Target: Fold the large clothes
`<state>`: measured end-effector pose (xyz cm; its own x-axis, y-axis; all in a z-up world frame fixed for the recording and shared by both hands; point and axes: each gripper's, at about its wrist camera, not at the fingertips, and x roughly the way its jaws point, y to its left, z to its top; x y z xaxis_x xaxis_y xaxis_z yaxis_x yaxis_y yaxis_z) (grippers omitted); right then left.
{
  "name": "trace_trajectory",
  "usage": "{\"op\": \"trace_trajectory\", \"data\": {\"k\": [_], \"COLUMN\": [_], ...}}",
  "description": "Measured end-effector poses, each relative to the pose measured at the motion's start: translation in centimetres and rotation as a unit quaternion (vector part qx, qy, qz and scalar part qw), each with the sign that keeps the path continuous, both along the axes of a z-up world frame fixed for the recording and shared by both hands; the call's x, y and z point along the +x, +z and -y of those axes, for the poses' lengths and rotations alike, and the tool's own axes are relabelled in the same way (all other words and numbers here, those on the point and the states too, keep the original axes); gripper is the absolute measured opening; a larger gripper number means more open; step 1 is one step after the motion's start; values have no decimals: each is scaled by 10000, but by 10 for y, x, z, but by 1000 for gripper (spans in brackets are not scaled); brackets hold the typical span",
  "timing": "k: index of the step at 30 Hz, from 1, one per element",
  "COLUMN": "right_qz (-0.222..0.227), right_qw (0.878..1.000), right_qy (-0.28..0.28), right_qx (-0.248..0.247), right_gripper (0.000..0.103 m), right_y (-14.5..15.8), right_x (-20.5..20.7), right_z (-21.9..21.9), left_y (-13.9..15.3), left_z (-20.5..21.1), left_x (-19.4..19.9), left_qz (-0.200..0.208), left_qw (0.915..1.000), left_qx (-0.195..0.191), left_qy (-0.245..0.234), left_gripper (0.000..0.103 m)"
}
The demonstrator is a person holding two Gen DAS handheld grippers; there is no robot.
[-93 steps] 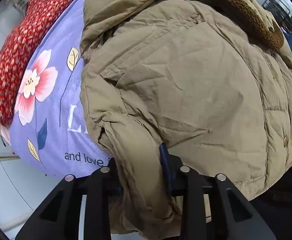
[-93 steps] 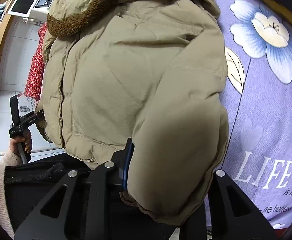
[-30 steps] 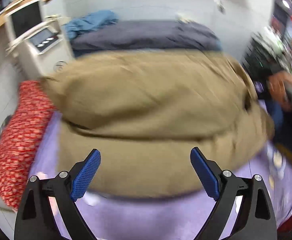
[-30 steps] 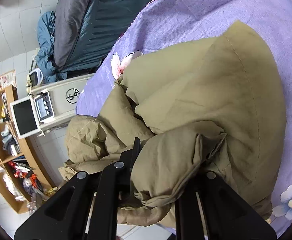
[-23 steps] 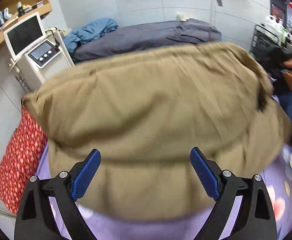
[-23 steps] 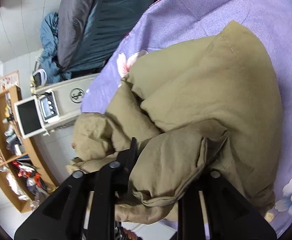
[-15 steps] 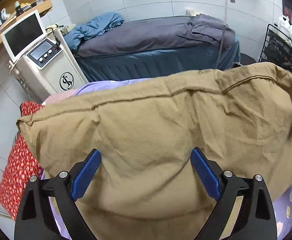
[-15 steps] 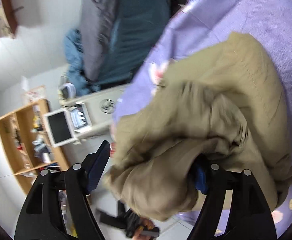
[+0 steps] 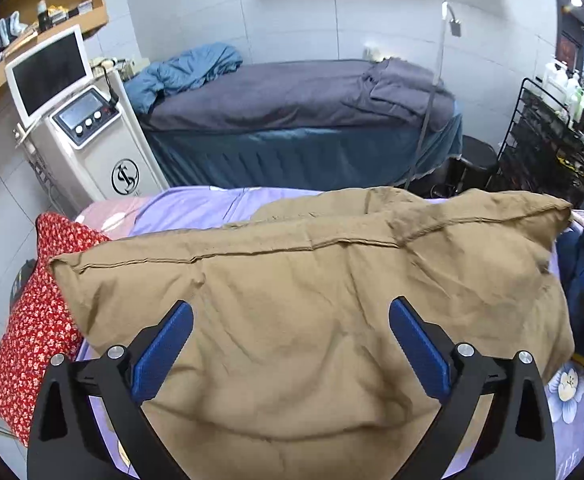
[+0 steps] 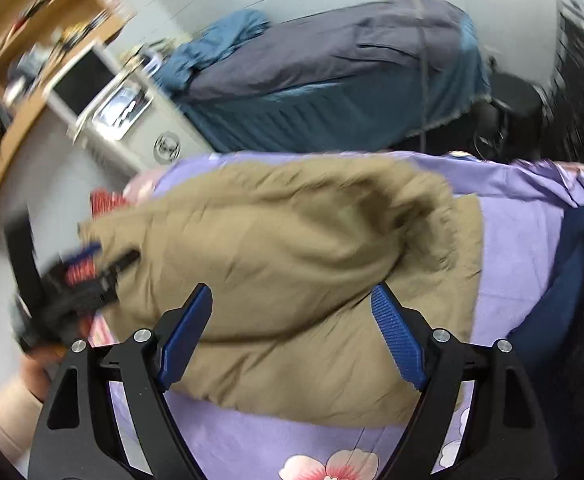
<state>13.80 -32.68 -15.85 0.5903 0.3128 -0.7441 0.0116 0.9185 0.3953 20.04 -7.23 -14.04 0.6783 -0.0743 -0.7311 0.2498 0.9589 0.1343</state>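
Now your left gripper (image 9: 290, 344) and right gripper (image 10: 292, 332) are both spread wide and hold nothing, because the tan jacket (image 9: 311, 300) lies folded on the purple sheet (image 10: 292, 440) near you.

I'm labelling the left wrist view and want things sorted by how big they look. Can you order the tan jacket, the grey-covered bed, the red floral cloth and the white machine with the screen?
1. tan jacket, though it lies nearest the camera
2. grey-covered bed
3. and 4. white machine and red floral cloth look alike; no ranking.
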Motion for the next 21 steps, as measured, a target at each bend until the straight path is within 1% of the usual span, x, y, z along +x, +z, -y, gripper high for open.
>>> {"op": "trace_trajectory", "data": {"k": [3, 6, 9, 12, 14, 17, 19, 21], "right_qz": [-93, -195, -263, -359, -382, -339, -357, -336], "right_qw": [9986, 9946, 9895, 9875, 9862, 9845, 9837, 9841], "right_qy": [267, 477, 637, 698, 696, 739, 776, 769], "right_qx": [-443, -906, -1274, -1365, -1453, -1553, -1581, -1568], "right_gripper": [81, 81, 83, 84, 84, 85, 85, 85], "right_y": [-17, -33, -48, -61, -66, -70, -73, -72], "right_x": [-12, -23, -31, -36, -39, -31, -19, -3], "right_z": [-34, -59, -76, -83, -84, -87, -93, -94], "left_y": [1, -10, -39, -66, -77, -81, -80, -73], "left_z": [-3, -9, -19, -29, -35, -35, -32, -28], "left_x": [-17, -44, -71, -81, -79, -64, -47, -22], "left_qz": [22, 83, -101, -373, -381, -248, -135, -85], "left_qw": [10000, 9998, 9993, 9978, 9973, 9973, 9968, 9969], "left_qx": [4, 150, 349, 524, 563, 632, 745, 770], "left_qy": [2, -34, -39, 141, 261, 279, 252, 148], "left_gripper": [96, 96, 97, 96, 96, 97, 98, 98]}}
